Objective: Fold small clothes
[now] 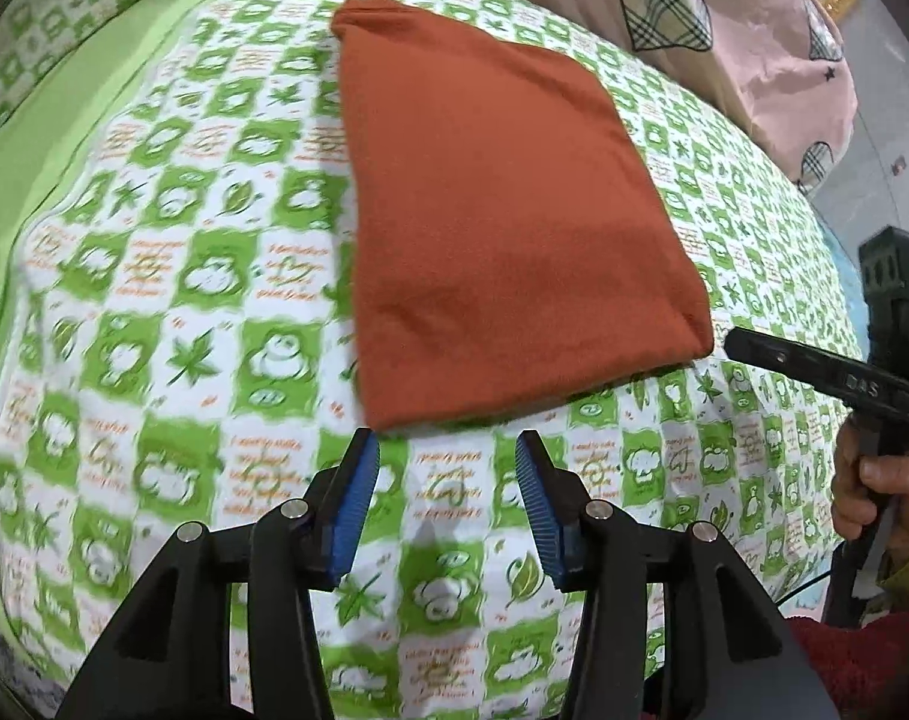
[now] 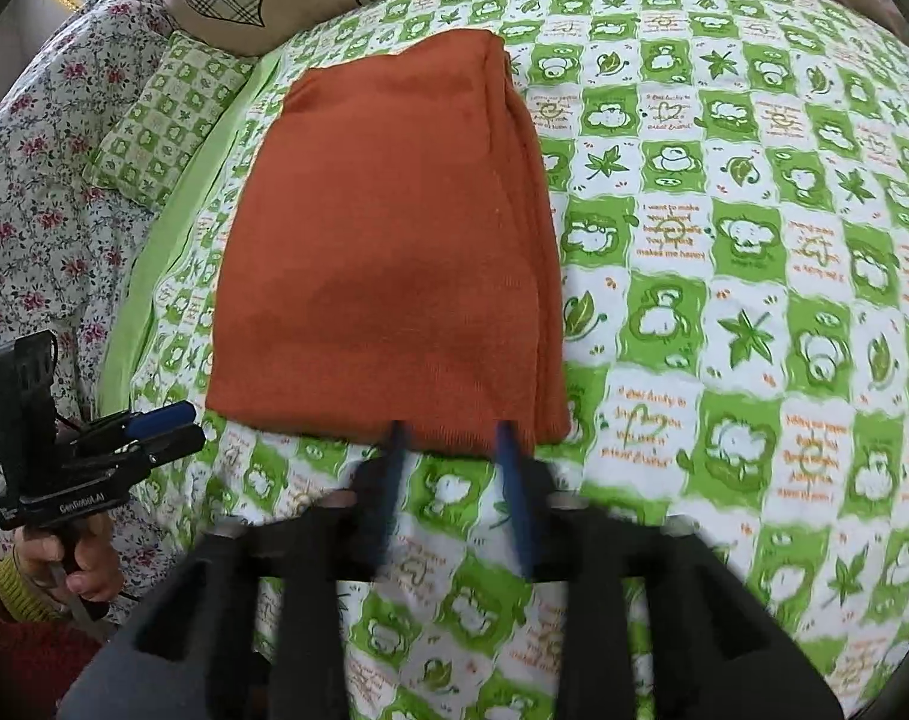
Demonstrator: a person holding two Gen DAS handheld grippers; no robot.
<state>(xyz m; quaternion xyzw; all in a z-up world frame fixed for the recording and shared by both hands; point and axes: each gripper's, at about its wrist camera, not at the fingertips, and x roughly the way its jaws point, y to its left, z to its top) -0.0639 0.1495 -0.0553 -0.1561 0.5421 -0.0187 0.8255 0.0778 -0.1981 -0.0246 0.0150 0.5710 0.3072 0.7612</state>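
A rust-orange garment (image 1: 502,210) lies folded into a flat rectangle on the green-and-white patterned bedsheet (image 1: 184,312). It also shows in the right wrist view (image 2: 388,258), with stacked folded edges along its right side. My left gripper (image 1: 447,441) is open and empty, just short of the garment's near edge. My right gripper (image 2: 451,429) is open and empty, its blurred fingertips at the garment's near edge. The right gripper also shows in the left wrist view (image 1: 754,351), by the garment's near right corner. The left gripper shows in the right wrist view (image 2: 172,420), left of the garment.
A beige and pink pillow with plaid hearts (image 1: 724,18) lies behind the garment. A green patterned pillow (image 2: 172,114) and a floral quilt (image 2: 28,192) lie at the left of the bed. A plain green strip (image 1: 46,144) borders the sheet.
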